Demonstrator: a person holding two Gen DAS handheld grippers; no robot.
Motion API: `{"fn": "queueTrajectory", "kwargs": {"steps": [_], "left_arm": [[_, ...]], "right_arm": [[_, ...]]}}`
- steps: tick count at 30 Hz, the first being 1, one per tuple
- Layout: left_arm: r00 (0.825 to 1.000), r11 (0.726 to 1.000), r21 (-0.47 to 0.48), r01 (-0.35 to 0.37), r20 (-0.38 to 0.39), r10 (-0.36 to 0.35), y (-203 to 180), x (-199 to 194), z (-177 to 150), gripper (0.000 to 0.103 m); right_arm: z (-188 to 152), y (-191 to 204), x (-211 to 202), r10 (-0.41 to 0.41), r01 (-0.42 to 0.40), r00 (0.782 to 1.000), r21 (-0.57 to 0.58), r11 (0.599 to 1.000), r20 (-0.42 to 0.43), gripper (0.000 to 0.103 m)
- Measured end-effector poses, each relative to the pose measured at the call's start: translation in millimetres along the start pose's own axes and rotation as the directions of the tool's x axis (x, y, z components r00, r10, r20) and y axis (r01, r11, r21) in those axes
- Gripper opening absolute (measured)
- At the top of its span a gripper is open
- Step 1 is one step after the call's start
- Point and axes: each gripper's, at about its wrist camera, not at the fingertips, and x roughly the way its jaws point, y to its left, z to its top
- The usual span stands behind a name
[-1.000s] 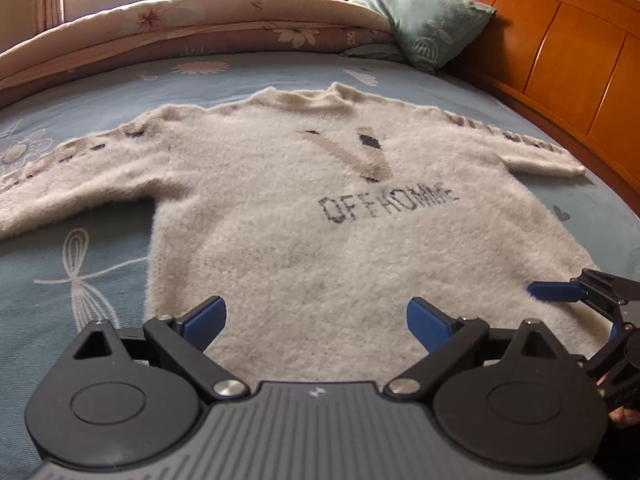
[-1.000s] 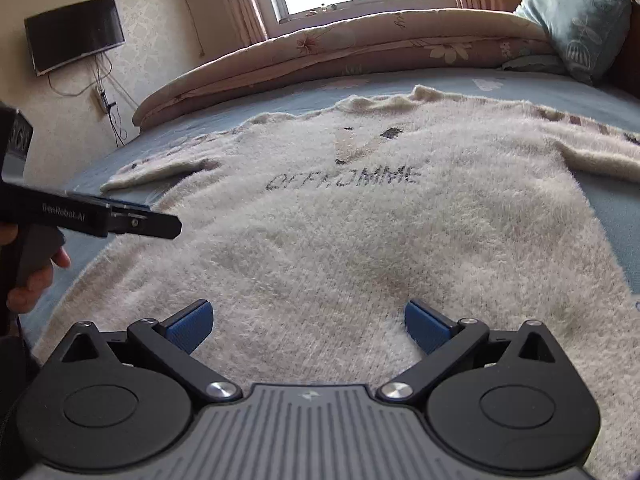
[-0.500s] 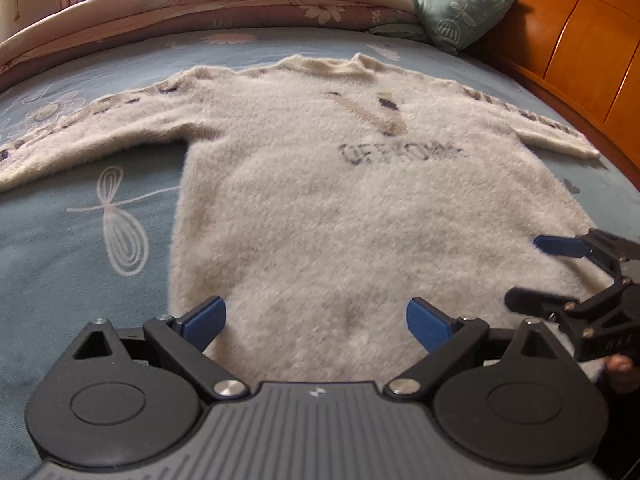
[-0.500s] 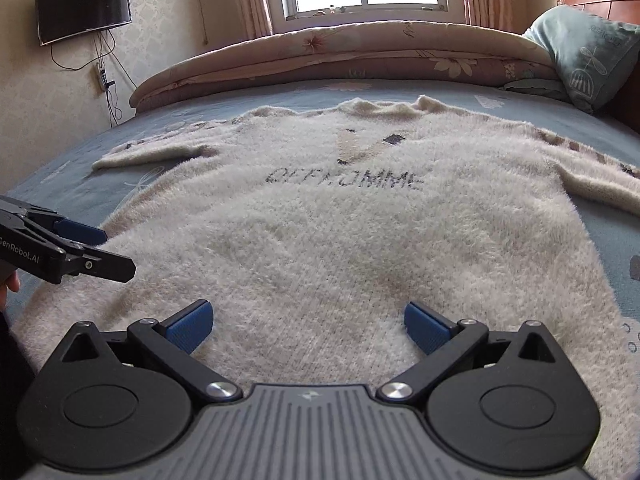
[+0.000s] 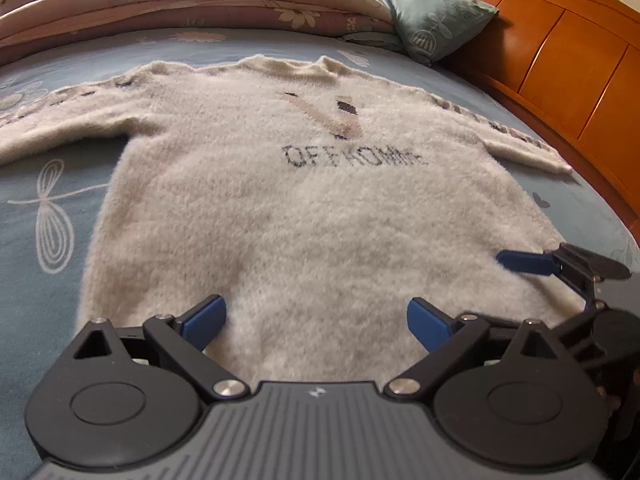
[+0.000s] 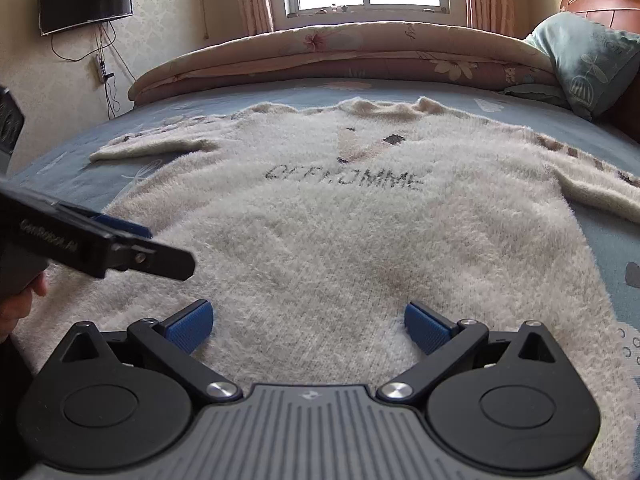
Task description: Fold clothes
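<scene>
Both tools wide open, empty: left tool [image 5: 316, 322], right tool [image 6: 307, 325] over hem of fluffy sweater [image 5: 304, 208]. Soft, light, floppy imo; pinch hem corners.

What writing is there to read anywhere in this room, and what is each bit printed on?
"OFF HOMME", roughly: dark knitted letters across the chest of the fluffy cream sweater; the fuzz blurs the middle letters, so the spelling is uncertain.
"GenRobot.AI", probably: pale lettering along the side of the left gripper, seen blurred from the right wrist view.
A small pale logo mark, no letters, on the grey body of the right gripper.
</scene>
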Motion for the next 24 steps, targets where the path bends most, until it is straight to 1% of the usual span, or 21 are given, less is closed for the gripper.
{"fn": "queueTrajectory", "kwargs": {"steps": [2, 3, 4, 5, 6, 7, 8, 12, 13, 16, 19, 21, 24], "left_arm": [[1.0, 1.0, 0.023, -0.015, 0.007, 0.014, -3.6, -8.7, -10.3, 0.1], [1.0, 0.999, 0.034, -0.023, 0.009, 0.023, -5.9, -12.5, -14.8, 0.1], [0.999, 0.999, 0.042, -0.032, 0.012, 0.031, -8.1, -15.9, -19.0, 0.1], [0.999, 0.998, 0.04, -0.041, 0.012, 0.041, -9.9, -17.6, -21.3, 0.101], [0.999, 0.998, 0.036, -0.051, 0.012, 0.05, -11.2, -19.0, -22.5, 0.101], [0.998, 0.998, 0.032, -0.059, 0.011, 0.059, -12.4, -20.3, -23.5, 0.101], [0.998, 0.998, 0.025, -0.065, 0.006, 0.065, -12.9, -20.8, -23.0, 0.101], [0.997, 0.996, -0.04, -0.077, -0.016, 0.076, -10.6, -22.1, -18.9, 0.101], [0.997, 0.995, -0.056, -0.081, -0.023, 0.08, -10.2, -22.1, -18.0, 0.101], [0.993, 0.99, -0.09, -0.111, -0.043, 0.107, -12.7, -22.4, -18.1, 0.101], [0.989, 0.987, -0.083, -0.138, -0.06, 0.133, -17.5, -22.5, -21.4, 0.102], [0.99, 0.986, -0.09, -0.139, -0.053, 0.134, -17.4, -22.9, -22.8, 0.102], [0.99, 0.985, -0.1, -0.14, -0.042, 0.136, -17.3, -23.6, -25.0, 0.102]], "right_arm": [[1.5, 1.2, -1.8, -0.013, 0.013, 1.0, -0.004, 1.0, -0.01, 0.103], [2.9, 3.0, -4.6, -0.037, 0.037, 0.999, -0.004, 0.999, -0.012, 0.103], [4.3, 4.9, -9.0, -0.069, 0.069, 0.998, 0.003, 0.998, 0.002, 0.103], [5.2, 5.4, -14.8, -0.099, 0.098, 0.994, 0.02, 0.995, 0.038, 0.103], [6.2, 4.4, -19.5, -0.117, 0.114, 0.99, 0.04, 0.993, 0.073, 0.103], [7.3, 2.4, -21.7, -0.136, 0.131, 0.987, 0.06, 0.99, 0.089, 0.103], [8.4, -0.9, -21.2, -0.162, 0.156, 0.983, 0.082, 0.984, 0.083, 0.103], [7.5, -21.8, -5.1, -0.26, 0.262, 0.965, 0.171, 0.95, -0.033, 0.103], [5.8, -24.5, -3.4, -0.276, 0.28, 0.96, 0.18, 0.943, -0.044, 0.103], [-0.4, -22.9, -3.8, -0.314, 0.318, 0.948, 0.171, 0.933, -0.046, 0.103], [-9.9, -18.1, -8.0, -0.345, 0.346, 0.938, 0.156, 0.925, -0.034, 0.103], [-13.8, -18.1, -11.2, -0.344, 0.343, 0.939, 0.15, 0.927, -0.019, 0.103], [-16.5, -21.6, -14.4, -0.325, 0.322, 0.946, 0.146, 0.935, -0.003, 0.103]]}}
